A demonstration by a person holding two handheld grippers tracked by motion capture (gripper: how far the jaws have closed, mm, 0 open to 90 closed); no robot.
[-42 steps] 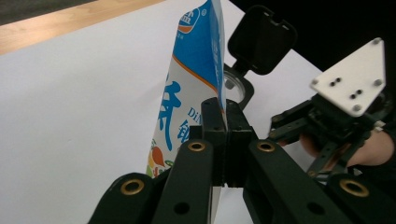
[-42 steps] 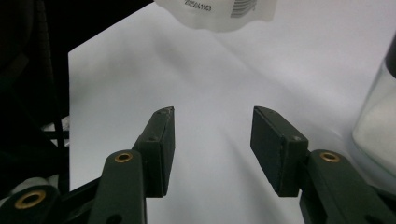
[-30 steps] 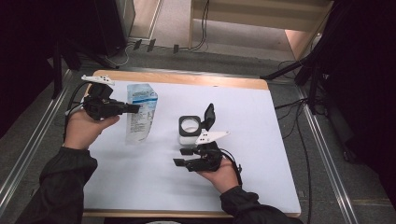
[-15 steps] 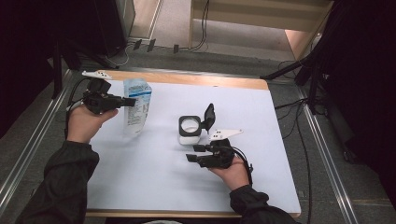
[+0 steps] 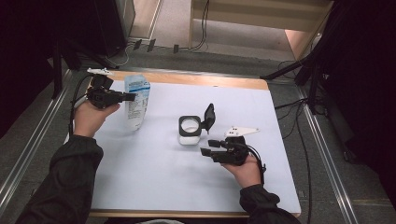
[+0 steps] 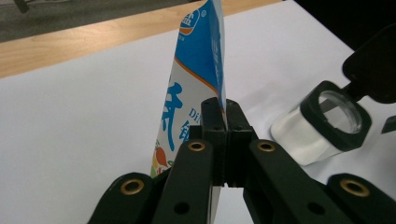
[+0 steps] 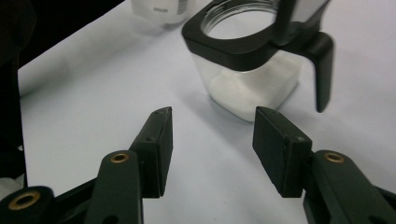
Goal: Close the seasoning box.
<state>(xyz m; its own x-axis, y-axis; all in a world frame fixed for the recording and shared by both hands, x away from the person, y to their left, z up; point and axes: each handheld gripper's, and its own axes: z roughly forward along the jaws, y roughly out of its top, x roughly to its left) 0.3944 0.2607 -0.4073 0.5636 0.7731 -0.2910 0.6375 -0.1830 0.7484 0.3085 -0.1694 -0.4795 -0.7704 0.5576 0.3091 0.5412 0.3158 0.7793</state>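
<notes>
The blue-and-white bag (image 5: 136, 101) stands upright near the far left of the white tabletop (image 5: 154, 186), pinched at its upper edge by the left gripper (image 6: 226, 122), whose fingers (image 6: 212, 126) are clamped tight on the thin film. The step looks like carrying it to the jar (image 5: 190, 130), which sits mid-table with its lid (image 5: 209, 116) flipped up and white grains inside. The right gripper (image 7: 212, 137) waits just beside the jar, fingers half apart and empty; next it likely steadies the jar for pouring.

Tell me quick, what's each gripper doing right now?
Left gripper: closed on the pouch edge, holding it upright.
Right gripper: open, holding nothing, short of the jar.
</notes>
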